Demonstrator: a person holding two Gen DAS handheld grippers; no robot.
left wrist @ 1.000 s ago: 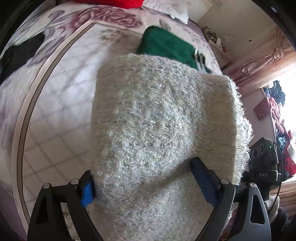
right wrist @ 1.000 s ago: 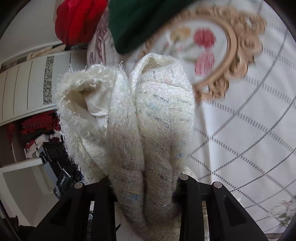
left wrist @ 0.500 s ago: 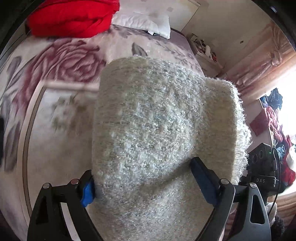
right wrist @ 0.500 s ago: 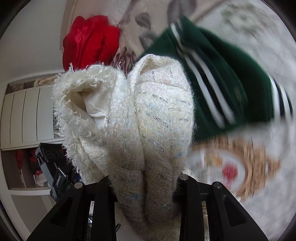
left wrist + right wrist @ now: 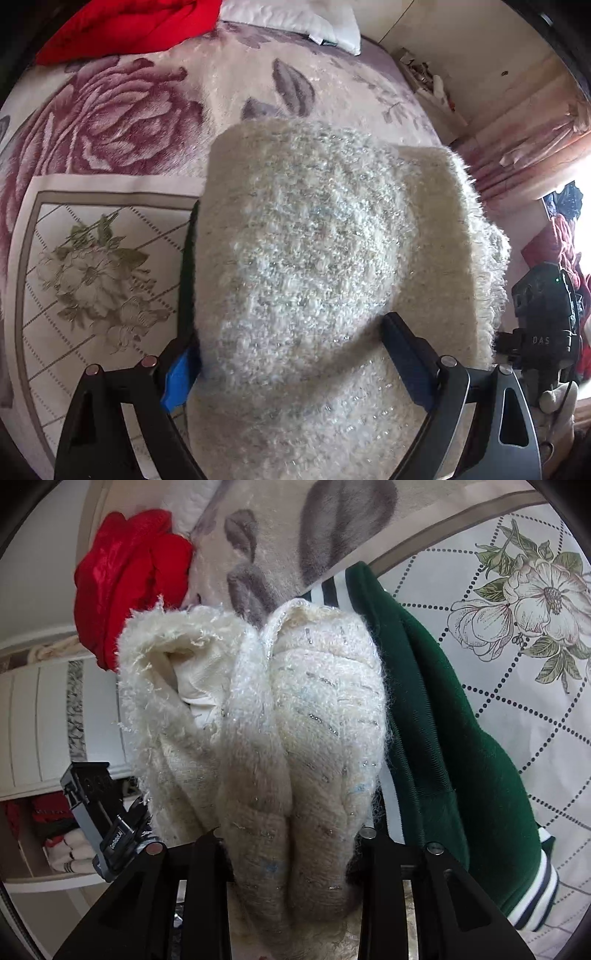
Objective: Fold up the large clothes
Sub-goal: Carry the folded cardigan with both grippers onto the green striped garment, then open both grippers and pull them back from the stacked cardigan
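A thick, folded cream knit garment [image 5: 280,738] is clamped between the two black fingers of the right gripper [image 5: 288,843]. Just beside it lies a dark green garment [image 5: 443,716] with white stripes, on a floral bedspread [image 5: 517,609]. A red cloth [image 5: 125,579] sits behind.
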